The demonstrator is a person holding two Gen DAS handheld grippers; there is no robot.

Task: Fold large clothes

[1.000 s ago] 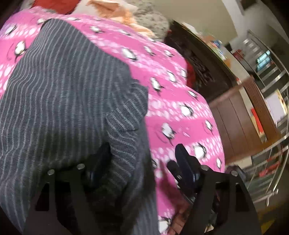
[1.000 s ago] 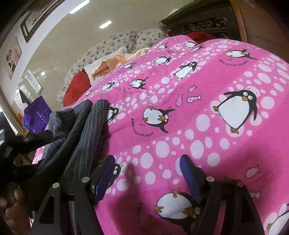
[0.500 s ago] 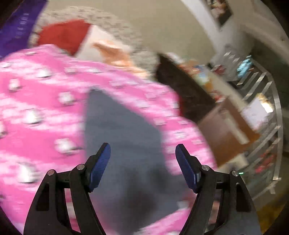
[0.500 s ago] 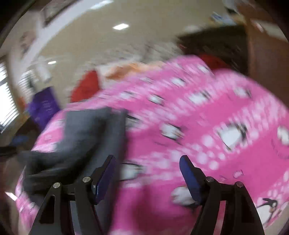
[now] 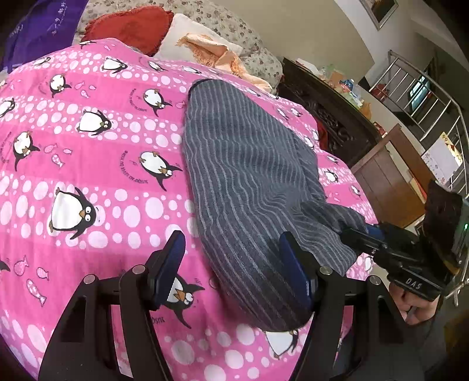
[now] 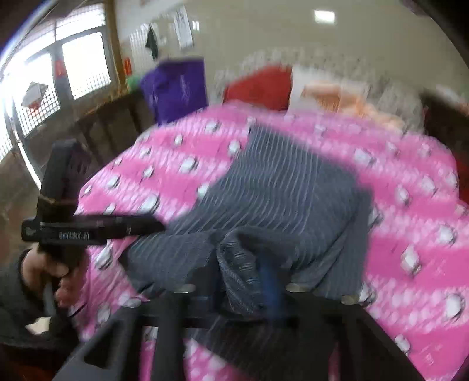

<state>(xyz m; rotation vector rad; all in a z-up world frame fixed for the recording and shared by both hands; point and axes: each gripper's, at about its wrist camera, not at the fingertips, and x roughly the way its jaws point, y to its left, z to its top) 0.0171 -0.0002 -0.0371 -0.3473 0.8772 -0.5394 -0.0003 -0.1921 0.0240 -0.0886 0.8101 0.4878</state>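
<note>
A grey pinstriped garment (image 5: 246,175) lies folded lengthwise on the pink penguin blanket (image 5: 88,152). My left gripper (image 5: 234,269) is open just above the garment's near end, one finger on each side of its left edge. In the left wrist view my right gripper (image 5: 356,234) is shut on the garment's near right corner. In the blurred right wrist view the same grey cloth (image 6: 281,187) is bunched between my right gripper's (image 6: 243,281) closed fingers, and the left gripper (image 6: 93,228) shows at the left.
Red (image 5: 129,26) and cream pillows (image 5: 190,44) and a purple bag (image 5: 44,26) lie at the far end of the bed. A dark wooden cabinet (image 5: 331,111) and a metal railing (image 5: 433,111) stand to the right.
The left gripper let go of the garment and drew back, open. The right gripper moved left and shut on the garment's near corner. The garment now lies flatter and narrower.
</note>
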